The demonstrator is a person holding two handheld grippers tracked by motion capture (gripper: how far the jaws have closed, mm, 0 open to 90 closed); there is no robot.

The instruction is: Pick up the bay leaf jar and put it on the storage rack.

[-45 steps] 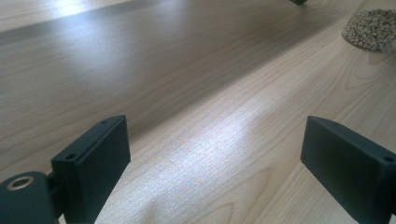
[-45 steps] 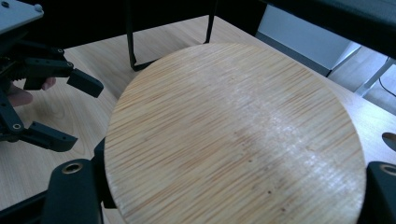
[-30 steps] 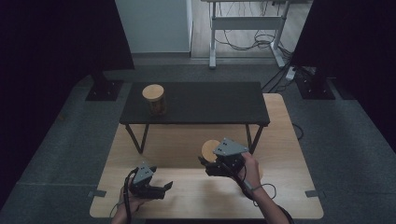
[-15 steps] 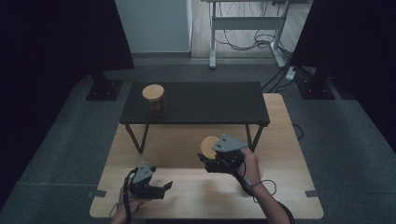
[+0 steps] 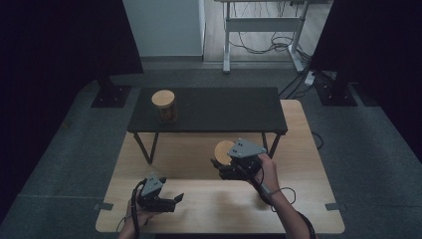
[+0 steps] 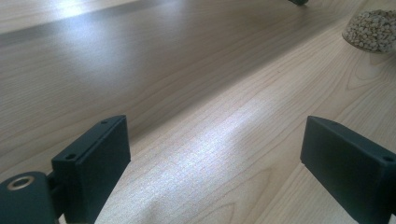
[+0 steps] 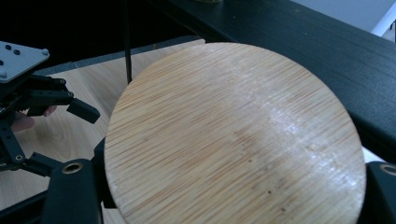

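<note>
My right gripper (image 5: pixel 222 168) is shut on a glass jar with a round bamboo lid (image 5: pixel 225 149), over the middle of the light wooden table (image 5: pixel 298 199). In the right gripper view the lid (image 7: pixel 233 135) spreads wide between the two jaws of that gripper (image 7: pixel 226 191). The left gripper view shows the jar's lower part, filled with pale grains (image 6: pixel 371 30), at the upper right. I cannot tell whether it rests on the table. A second lidded jar (image 5: pixel 163 105) stands on the low black table (image 5: pixel 224 109). My left gripper (image 5: pixel 174 201) lies open near the front left, its jaws (image 6: pixel 215 158) wide apart over bare wood.
The low black table stands across the far half of the wooden table on thin legs (image 5: pixel 144 147). Dark speaker-like stands (image 5: pixel 107 94) flank it on the grey carpet. Bare wood lies between the two grippers and along the front edge.
My right gripper has edged the jar slightly toward the black table. The left gripper has stayed where it was, still open.
</note>
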